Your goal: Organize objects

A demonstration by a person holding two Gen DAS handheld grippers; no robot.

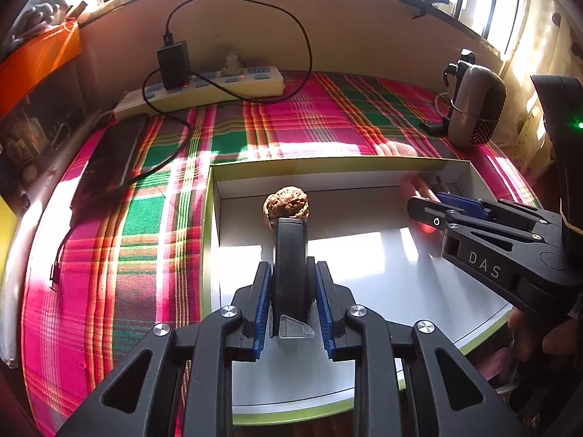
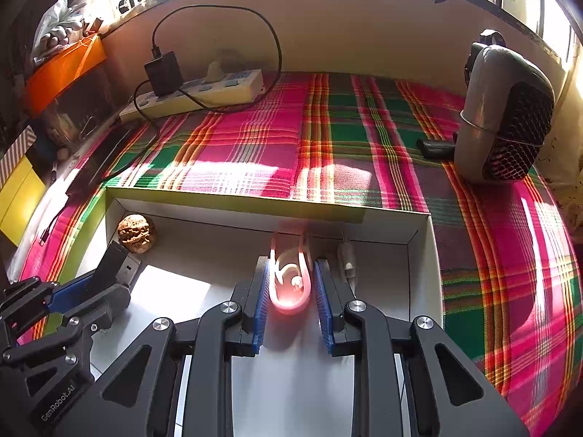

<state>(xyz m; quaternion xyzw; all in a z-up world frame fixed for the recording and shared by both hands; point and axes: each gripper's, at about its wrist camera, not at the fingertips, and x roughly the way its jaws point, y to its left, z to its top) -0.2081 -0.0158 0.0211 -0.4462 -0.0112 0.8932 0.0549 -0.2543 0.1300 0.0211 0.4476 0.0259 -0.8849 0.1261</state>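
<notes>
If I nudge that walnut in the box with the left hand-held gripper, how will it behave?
The walnut looks round and bumpy, so it would probably wobble off unevenly, not slide. It sits loose near the box's far-left corner; the walls should stop it. Likely light and hard-shelled.

Left wrist view: low over white box (image 1: 364, 255), near its left part, facing window wall beyond plaid cloth (image 1: 309, 120). Right wrist view: same low height, further right over box (image 2: 419, 255), same facing. Both views share box, walnut (image 1: 286, 204) (image 2: 136, 233), power strip (image 1: 218, 85) (image 2: 204, 91), grey fan (image 1: 477, 109) (image 2: 506, 109). Each camera sees other gripper at frame edge.
</notes>
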